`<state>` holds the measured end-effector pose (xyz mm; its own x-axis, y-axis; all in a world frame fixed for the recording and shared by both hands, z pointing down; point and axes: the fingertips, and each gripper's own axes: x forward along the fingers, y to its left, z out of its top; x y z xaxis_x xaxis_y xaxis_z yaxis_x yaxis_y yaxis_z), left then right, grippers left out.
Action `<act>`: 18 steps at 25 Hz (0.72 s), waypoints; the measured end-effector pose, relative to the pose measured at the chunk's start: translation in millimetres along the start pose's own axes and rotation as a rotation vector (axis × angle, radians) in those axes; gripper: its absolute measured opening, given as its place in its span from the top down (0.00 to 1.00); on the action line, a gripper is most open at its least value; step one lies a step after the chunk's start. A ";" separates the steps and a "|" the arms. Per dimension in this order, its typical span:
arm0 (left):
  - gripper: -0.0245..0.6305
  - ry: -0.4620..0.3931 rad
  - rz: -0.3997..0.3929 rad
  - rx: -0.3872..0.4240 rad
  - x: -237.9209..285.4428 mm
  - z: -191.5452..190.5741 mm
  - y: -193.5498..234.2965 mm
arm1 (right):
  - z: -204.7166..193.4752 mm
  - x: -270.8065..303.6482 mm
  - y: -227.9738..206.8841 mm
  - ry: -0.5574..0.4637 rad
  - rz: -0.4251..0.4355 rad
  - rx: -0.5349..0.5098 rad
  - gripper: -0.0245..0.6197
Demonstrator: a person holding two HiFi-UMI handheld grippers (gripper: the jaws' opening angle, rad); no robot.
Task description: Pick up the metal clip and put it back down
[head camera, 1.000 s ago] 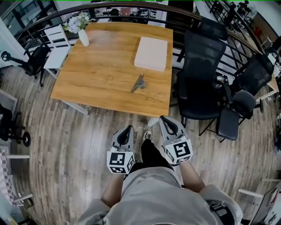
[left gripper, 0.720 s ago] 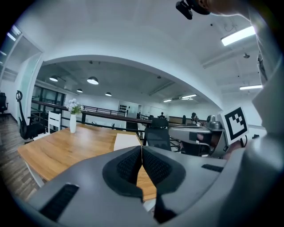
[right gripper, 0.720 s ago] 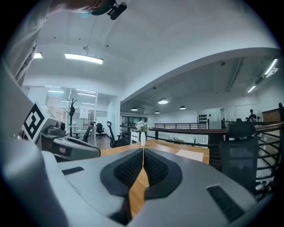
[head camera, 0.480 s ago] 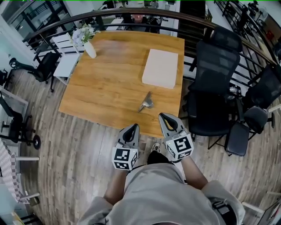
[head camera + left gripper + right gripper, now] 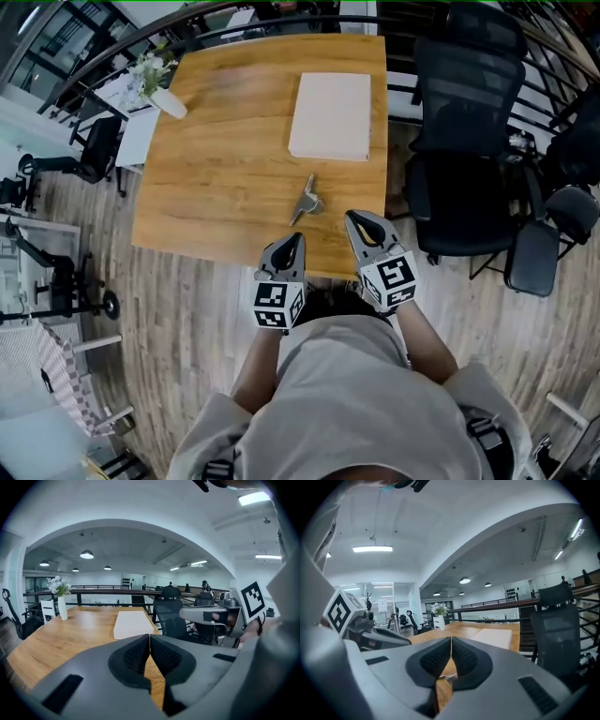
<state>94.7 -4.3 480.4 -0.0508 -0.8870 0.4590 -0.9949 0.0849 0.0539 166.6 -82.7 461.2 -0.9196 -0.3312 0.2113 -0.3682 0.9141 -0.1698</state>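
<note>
Left claw (image 5: 293,242) nearer metal clip (image 5: 306,199); closed

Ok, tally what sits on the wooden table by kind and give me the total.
Metal clip: 1
Flat white box: 1
Vase of flowers: 1
Total: 3

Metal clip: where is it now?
In the head view the metal clip lies on the wooden table near its front edge, between the flat white box and the right claw.
</note>
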 end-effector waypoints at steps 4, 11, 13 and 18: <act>0.93 0.072 -0.014 0.038 34.5 -13.6 -1.2 | -26.8 3.5 -16.7 0.045 -0.011 0.037 0.92; 0.93 0.224 -0.030 0.152 80.9 -51.5 2.7 | -71.0 7.4 -33.4 0.096 -0.059 0.128 0.92; 0.93 0.255 -0.028 0.178 93.9 -61.4 6.4 | -85.1 10.6 -35.8 0.115 -0.066 0.148 0.92; 0.92 0.341 -0.028 0.227 121.2 -81.1 16.8 | -106.4 19.2 -37.2 0.148 -0.074 0.198 0.92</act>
<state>78.9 -73.6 608.9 -0.0294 -0.6829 0.7300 -0.9913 -0.0738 -0.1089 177.2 -98.2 574.0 -0.8645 -0.3444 0.3660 -0.4667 0.8203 -0.3305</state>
